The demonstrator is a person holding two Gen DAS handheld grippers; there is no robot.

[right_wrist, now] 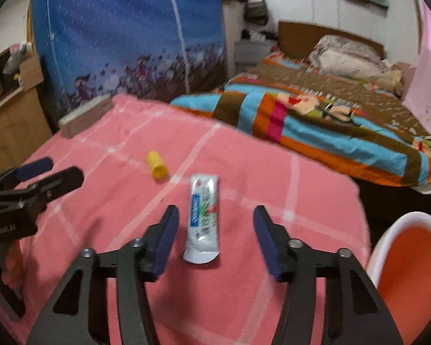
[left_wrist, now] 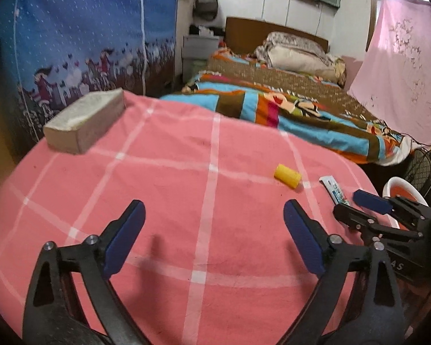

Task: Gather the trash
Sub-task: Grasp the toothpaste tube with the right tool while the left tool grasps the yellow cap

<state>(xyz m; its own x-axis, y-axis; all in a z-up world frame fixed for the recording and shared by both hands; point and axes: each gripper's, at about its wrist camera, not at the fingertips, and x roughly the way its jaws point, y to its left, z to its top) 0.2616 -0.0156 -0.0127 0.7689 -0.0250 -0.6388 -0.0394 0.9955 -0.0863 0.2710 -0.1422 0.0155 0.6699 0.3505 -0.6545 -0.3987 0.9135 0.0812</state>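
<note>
A flattened white toothpaste tube with blue and green print point(right_wrist: 203, 218) lies on the pink cloth with white check lines point(right_wrist: 244, 302) that covers the surface, in the lower middle of the right wrist view. It sits between the two blue-padded fingers of the right tool point(right_wrist: 212, 240), whose jaws stand apart on either side of it without touching it, so nothing is pinched. In the left wrist view the same tube point(left_wrist: 333, 189) shows at the right of the frame, its near end hidden behind the right tool point(left_wrist: 356, 204).

Up and to the left of the tube in the right wrist view lies a small yellow plastic cylinder point(right_wrist: 157, 164), near it but not touching. In the left wrist view the cylinder point(left_wrist: 287, 176) is just right of centre.

The left tool point(left_wrist: 214, 237) hovers over bare pink cloth point(left_wrist: 186, 215) with its jaws spread wide and empty. It shows at the left edge of the right wrist view point(right_wrist: 47, 174).

A white bin with an orange inside point(right_wrist: 411, 256) stands at the lower right, beside the surface's edge. A pale grey rectangular block point(left_wrist: 84, 119) rests on the far left corner of the cloth. Behind is a bed with a striped, colourful blanket point(left_wrist: 287, 106).
</note>
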